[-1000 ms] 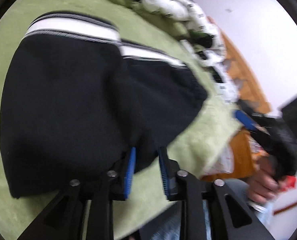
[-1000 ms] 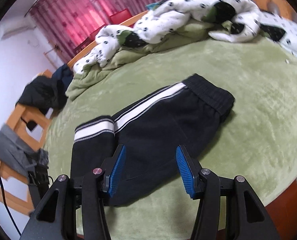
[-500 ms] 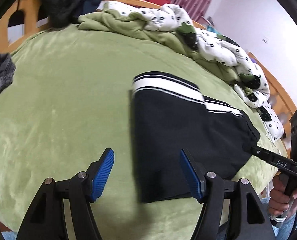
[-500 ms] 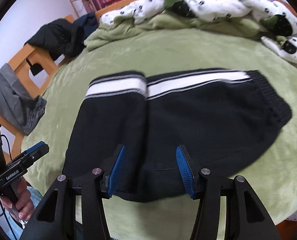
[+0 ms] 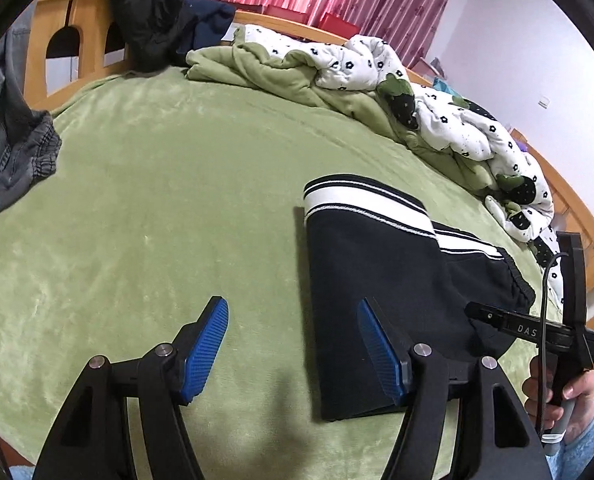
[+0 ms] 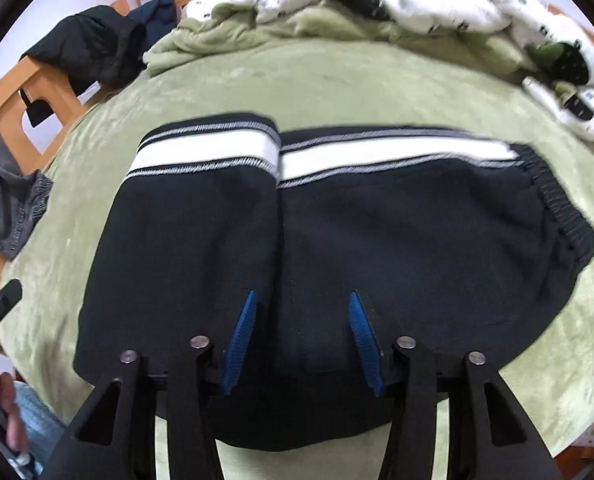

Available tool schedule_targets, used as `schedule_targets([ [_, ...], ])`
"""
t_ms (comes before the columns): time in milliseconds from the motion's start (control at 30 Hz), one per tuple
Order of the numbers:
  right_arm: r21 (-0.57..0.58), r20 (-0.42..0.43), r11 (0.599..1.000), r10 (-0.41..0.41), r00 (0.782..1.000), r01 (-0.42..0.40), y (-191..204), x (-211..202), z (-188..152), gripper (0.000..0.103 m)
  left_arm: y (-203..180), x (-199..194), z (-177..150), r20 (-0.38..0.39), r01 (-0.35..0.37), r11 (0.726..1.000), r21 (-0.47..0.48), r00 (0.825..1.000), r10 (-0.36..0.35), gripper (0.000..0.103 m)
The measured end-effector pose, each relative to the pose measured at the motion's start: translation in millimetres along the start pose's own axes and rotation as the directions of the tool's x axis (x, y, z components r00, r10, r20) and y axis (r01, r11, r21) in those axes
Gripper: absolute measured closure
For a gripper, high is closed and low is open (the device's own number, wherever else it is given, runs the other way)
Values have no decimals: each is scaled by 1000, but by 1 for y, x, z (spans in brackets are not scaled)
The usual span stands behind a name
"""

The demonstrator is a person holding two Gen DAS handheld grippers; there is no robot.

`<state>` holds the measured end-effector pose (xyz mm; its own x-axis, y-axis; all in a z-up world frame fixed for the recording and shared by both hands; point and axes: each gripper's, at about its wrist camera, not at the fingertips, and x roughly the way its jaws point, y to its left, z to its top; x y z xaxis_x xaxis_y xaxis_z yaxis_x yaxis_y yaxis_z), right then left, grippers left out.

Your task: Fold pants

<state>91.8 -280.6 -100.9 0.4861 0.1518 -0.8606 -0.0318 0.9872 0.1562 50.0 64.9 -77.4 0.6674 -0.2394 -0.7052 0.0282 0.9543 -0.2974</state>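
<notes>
Pants: black fleece track pants w/ white side stripe (image 6: 337,240), folded, flat on the green plush bedspread (image 5: 157,200); one folded-over layer lies on top at the end away from the ribbed waistband.
L gripper: black two-finger gripper w/ blue ribbed pads (image 5: 293,348), released, jaws wide, holding nothing; one pad over bare bedspread, other at the pants' near edge.
R gripper: same black/blue build (image 6: 303,344), jaws apart, nothing pinched; hovers over the pants' near edge, close to the fold seam. Contact w/ fabric: can't tell.
Quilt: white dotted quilt w/ green lining (image 5: 377,80), bunched along the bedspread's far side, well apart from pants.
Jeans: grey denim (image 5: 9,140), draped at the bedspread's edge, beyond the pants' folded end.
Jacket: dark jacket (image 5: 149,12), on the wooden bed frame (image 5: 57,20) past the bedspread's corner.
</notes>
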Motion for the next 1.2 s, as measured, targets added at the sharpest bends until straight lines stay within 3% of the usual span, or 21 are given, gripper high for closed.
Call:
schedule_targets([
  [200, 21, -56, 995, 104, 993, -102, 12, 23, 14, 56, 7, 7, 0, -26, -16, 1000, -10, 1000, 16, 39],
  [400, -9, -170, 993, 111, 979, -114, 26, 65, 15, 52, 17, 6, 3, -26, -10, 999, -51, 1000, 9, 39],
  [433, -6, -166, 993, 115, 979, -118, 27, 66, 14, 58, 18, 5, 3, -22, -15, 999, -50, 1000, 14, 39],
  [533, -72, -108, 992, 99, 989, -107, 36, 56, 14, 91, 16, 1, 3, -11, -41, 999, -32, 999, 40, 39],
  [667, -94, 22, 987, 130, 991, -128, 42, 22, 16, 94, 12, -15, 9, 8, -46, 999, -19, 999, 46, 39],
  [833, -96, 187, 974, 222, 957, -207, 40, -31, 22, 94, 5, -57, 33, 60, -73, 997, 20, 996, 72, 39],
  [1000, -133, 225, 969, 236, 945, -210, 38, -59, 33, 94, -4, -87, 52, 97, -151, 984, 95, 985, 141, 39],
  [1200, -164, 245, 980, 151, 958, -113, -8, -72, 54, 94, -13, -73, 49, 87, -145, 982, 118, 987, 135, 39],
])
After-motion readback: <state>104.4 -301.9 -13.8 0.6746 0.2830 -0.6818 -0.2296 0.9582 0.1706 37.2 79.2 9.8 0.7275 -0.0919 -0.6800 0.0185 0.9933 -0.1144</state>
